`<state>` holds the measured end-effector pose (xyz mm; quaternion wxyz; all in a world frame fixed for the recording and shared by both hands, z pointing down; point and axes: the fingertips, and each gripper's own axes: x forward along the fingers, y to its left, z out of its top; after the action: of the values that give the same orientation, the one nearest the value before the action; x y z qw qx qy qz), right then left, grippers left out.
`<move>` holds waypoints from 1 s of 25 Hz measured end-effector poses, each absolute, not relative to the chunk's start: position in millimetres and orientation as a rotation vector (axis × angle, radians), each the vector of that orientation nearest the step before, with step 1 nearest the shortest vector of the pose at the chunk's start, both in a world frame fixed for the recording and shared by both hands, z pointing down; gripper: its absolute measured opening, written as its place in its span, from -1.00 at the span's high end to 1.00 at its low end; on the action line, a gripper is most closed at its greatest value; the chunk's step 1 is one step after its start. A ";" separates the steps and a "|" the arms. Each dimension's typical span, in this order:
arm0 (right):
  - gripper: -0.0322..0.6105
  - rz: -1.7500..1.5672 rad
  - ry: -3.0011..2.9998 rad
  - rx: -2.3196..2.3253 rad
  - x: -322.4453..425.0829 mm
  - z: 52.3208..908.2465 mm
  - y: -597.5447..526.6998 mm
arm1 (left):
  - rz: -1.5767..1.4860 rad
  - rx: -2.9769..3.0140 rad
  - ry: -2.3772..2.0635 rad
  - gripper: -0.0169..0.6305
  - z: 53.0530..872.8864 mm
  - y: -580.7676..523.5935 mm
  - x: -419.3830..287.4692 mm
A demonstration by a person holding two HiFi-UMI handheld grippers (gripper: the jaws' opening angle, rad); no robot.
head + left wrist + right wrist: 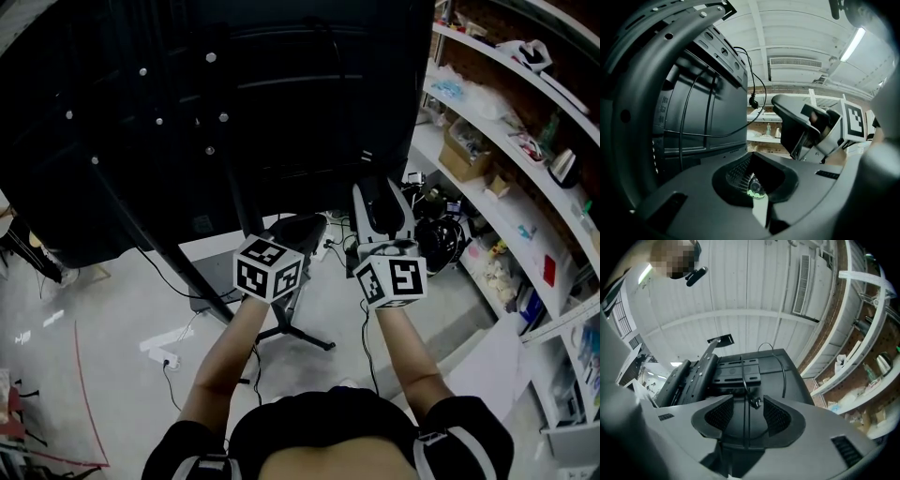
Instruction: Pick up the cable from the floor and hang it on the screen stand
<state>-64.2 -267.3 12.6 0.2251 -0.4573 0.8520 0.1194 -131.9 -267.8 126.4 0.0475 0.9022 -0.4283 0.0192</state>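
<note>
1. Right gripper (pixel 748 411) is released: its 2 mesh pads (pixel 719 416) stand well apart and neither presses on anything.
2. In the right gripper view, the cable (pixel 782 369) comes down over the mounting plate (pixel 738 372) on the back of the screen (pixel 787 390). Its plug (pixel 754 402) dangles in the gap between the 2 pads, and 1 thin dark line runs on below it. Whether either touches the gripper cannot be told.
3. Left gripper (pixel 752 185) is clenched. Its jaws close to a point with no open gap. A small greenish glint sits where they meet, too small to identify.
4. In the left gripper view, the cable is draped on the screen's back, off the floor. 1 loop arcs out from the top edge and ends in the plug, which hangs free beside the screen. Another strand sags across the dark panel.
5. The screen stand (pixel 640 89) curves up at the left of that view as a grey frame with holes, just beside the screen.
6. In the head view, both forearms reach up toward the screen's back. The 2 marker cubes, left (pixel 269 269) and right (pixel 391 278), sit side by side, near each other but apart.
7. Shelves (pixel 506 141) full of small goods run along the right, above the grey floor (pixel 112 309).
</note>
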 end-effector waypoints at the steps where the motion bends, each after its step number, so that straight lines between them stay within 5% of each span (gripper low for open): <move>1: 0.28 0.301 2.373 -1.272 -63.9 23.7 -269.4 | 0.055 2.747 -1.305 0.94 128.3 -267.2 -131.7; 10: 0.29 0.058 2.569 -1.254 -70.1 112.9 -253.6 | 0.001 2.666 -1.309 0.94 160.6 -255.0 -123.4; 17: 0.75 -0.045 2.602 -1.282 -63.9 132.8 -222.2 | -0.085 2.623 -1.332 0.94 172.6 -233.6 -111.6; 25: 0.83 -0.091 2.605 -1.311 -58.2 140.1 -197.9 | -0.113 2.619 -1.332 0.94 179.0 -207.2 -98.4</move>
<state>-58.2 -197.9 140.1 0.1117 -0.4466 0.8872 -0.0311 -98.4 -207.2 179.0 0.1003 0.8863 -0.4506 -0.0381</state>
